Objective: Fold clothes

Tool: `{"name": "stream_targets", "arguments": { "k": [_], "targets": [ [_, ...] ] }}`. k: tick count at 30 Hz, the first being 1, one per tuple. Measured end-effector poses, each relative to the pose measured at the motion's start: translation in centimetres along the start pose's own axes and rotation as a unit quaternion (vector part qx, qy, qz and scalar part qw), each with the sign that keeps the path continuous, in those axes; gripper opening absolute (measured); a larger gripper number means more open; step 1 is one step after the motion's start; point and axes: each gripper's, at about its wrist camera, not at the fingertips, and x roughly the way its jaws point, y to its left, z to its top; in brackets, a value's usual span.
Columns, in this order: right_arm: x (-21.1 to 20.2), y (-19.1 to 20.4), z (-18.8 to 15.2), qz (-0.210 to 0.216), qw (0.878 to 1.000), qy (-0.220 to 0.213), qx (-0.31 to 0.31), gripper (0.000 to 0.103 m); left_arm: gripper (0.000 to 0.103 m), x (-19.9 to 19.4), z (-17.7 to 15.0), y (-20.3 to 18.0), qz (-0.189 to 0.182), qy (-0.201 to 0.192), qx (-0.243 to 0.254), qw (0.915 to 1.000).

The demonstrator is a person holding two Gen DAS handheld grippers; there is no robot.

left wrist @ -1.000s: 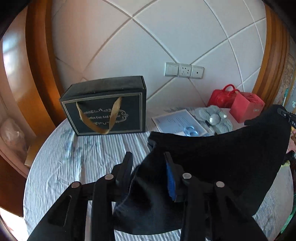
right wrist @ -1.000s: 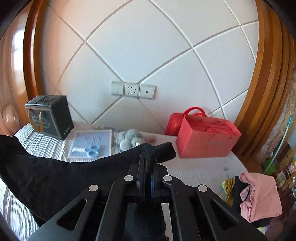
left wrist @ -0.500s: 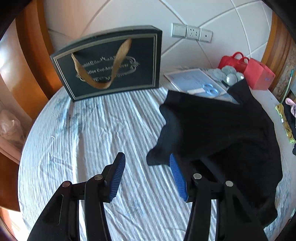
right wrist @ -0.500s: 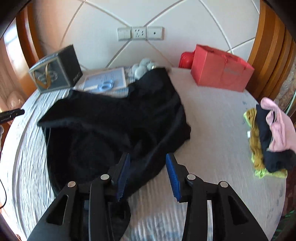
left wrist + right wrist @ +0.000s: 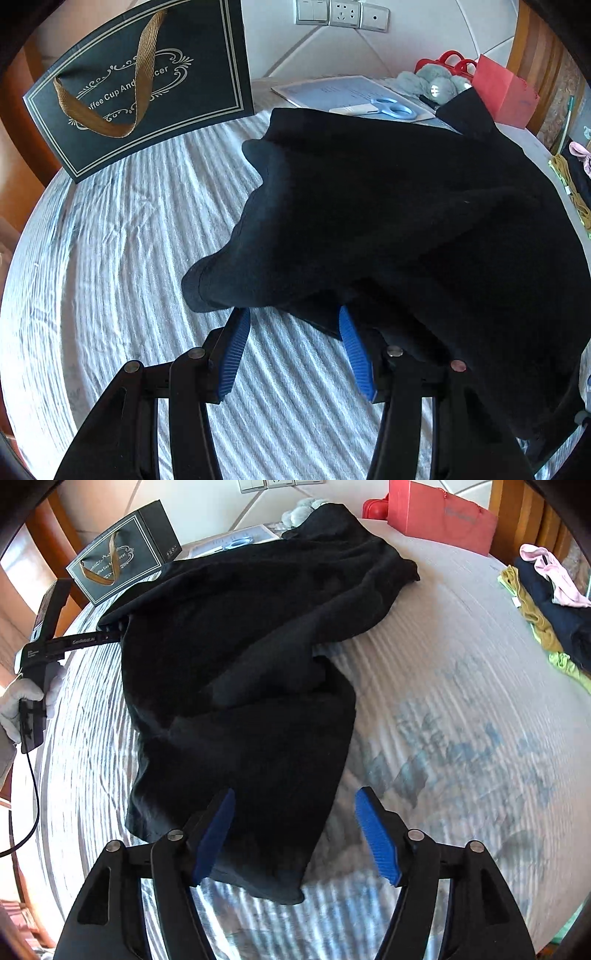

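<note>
A black garment point(image 5: 251, 657) lies crumpled on the striped bed cover point(image 5: 461, 709); it also shows in the left wrist view point(image 5: 388, 221). My left gripper point(image 5: 291, 350) is open with its blue pads at the garment's near left edge, a fold draped over the right finger point(image 5: 356, 354). It shows from the side in the right wrist view point(image 5: 107, 635), its tips hidden under the cloth. My right gripper point(image 5: 295, 834) is open, its left pad point(image 5: 214, 834) over the garment's lower hem, nothing held.
A black gift bag point(image 5: 140, 81) stands at the far left. Papers with blue scissors point(image 5: 391, 107), a grey plush toy point(image 5: 432, 83) and a red bag point(image 5: 439, 513) line the back. A pile of clothes point(image 5: 546, 598) lies at the right edge.
Both grippers let go of the garment, which dropped from hanging onto the bed. Both then lowered toward it, the left to its left edge, the right to its lower hem.
</note>
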Motion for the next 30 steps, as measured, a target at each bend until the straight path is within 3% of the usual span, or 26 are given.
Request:
{"name": "stream_targets", "arguments": {
  "k": [2,6,7,9,10,11,13,18,23,27,30],
  "targets": [
    [0.2,1.2,-0.9,-0.001,1.0,0.002,0.004,0.086,0.054,0.5,0.5,0.2,-0.009,0.001,-0.006,0.9999],
    [1.6,3.3,-2.5,-0.014,1.0,0.014,0.003,0.089,0.054,0.8,0.7,0.1,-0.019,-0.005,0.014,0.9997],
    [1.7,4.0,-2.7,-0.034,0.999,0.009,-0.009,0.084,0.035,0.7,0.6,0.0,-0.025,-0.008,0.019,0.9995],
    [1.4,4.9,-2.9,-0.049,0.998,-0.004,-0.026,0.063,0.008,0.4,0.4,-0.8,-0.037,-0.011,0.037,0.9986],
    [1.3,5.2,-2.7,-0.048,0.998,-0.002,-0.031,0.039,0.008,0.1,0.2,-1.3,-0.028,-0.015,0.047,0.9984],
    [1.1,5.4,-2.5,-0.047,0.998,0.001,-0.035,0.022,0.007,-0.3,0.0,-1.6,-0.025,-0.023,0.054,0.998],
    [0.4,5.6,-2.1,-0.047,0.998,-0.005,-0.047,0.015,0.007,-1.7,-0.4,-1.5,-0.031,-0.04,0.052,0.9974],
    [-5.1,3.3,-0.9,-0.031,0.996,-0.065,-0.05,0.013,0.007,-8.0,-2.8,1.5,-0.055,-0.077,0.013,0.9954],
    [-11.6,-1.3,-0.1,-0.025,0.991,-0.122,-0.039,0.012,0.008,-14.3,-7.6,2.6,-0.089,-0.085,-0.016,0.9923],
    [-14.3,-3.0,-2.1,-0.016,0.992,-0.114,-0.057,0.012,0.008,-18.1,-13.3,-0.1,-0.114,-0.083,-0.027,0.9897],
    [-13.4,-4.0,-3.9,-0.012,0.995,-0.069,-0.072,0.011,0.008,-18.5,-17.0,-2.4,-0.123,-0.056,-0.032,0.9903]
  ]
}}
